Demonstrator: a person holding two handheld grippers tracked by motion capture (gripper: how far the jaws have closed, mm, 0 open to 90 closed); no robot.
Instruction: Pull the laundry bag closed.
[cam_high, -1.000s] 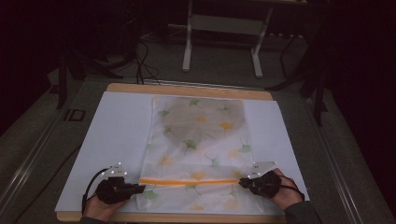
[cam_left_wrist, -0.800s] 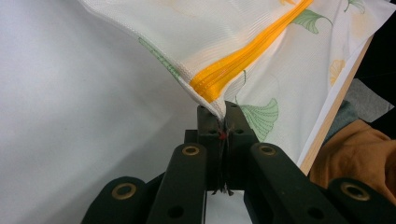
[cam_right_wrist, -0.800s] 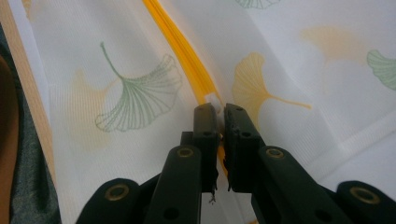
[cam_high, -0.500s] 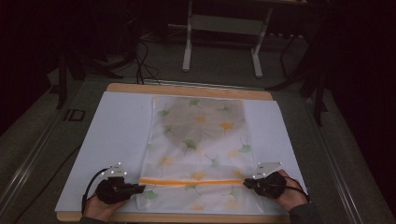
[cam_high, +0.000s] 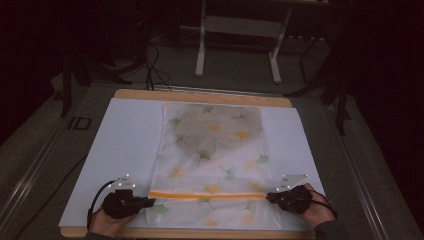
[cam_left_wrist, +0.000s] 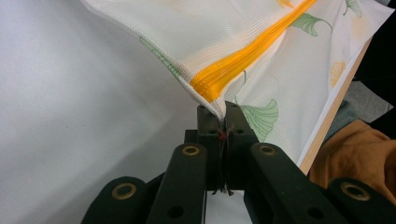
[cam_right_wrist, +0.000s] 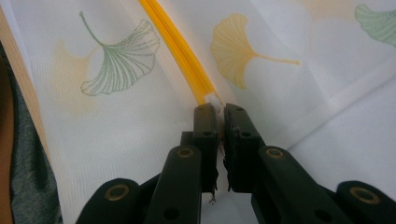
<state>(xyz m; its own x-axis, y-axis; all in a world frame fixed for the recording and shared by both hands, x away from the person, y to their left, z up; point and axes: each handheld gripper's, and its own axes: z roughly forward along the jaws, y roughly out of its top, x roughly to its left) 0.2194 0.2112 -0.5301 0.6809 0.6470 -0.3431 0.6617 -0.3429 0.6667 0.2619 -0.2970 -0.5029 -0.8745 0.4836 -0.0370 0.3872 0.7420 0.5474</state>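
Note:
A white mesh bag (cam_high: 215, 145) printed with green and yellow leaves lies flat on the white sheet (cam_high: 125, 145), with something darker showing through its far half. An orange zipper (cam_high: 207, 195) runs across its near end. My left gripper (cam_high: 151, 202) is shut on the bag's corner at the zipper's left end (cam_left_wrist: 210, 86) and lifts that corner a little, jaws (cam_left_wrist: 219, 109) pressed together on the fabric. My right gripper (cam_high: 269, 197) is at the zipper's right end (cam_right_wrist: 205, 91); its jaws (cam_right_wrist: 219, 112) stand almost together, pinching the small white tab there.
The white sheet covers a wooden table whose edge (cam_high: 200, 96) shows at the back and front. A metal stand (cam_high: 237, 45) and cables (cam_high: 150, 65) are on the dark floor beyond. An orange sleeve (cam_left_wrist: 355, 154) is near the table's front edge.
My right gripper has shifted slightly to the right along the zipper line. The left gripper and the bag stay where they were.

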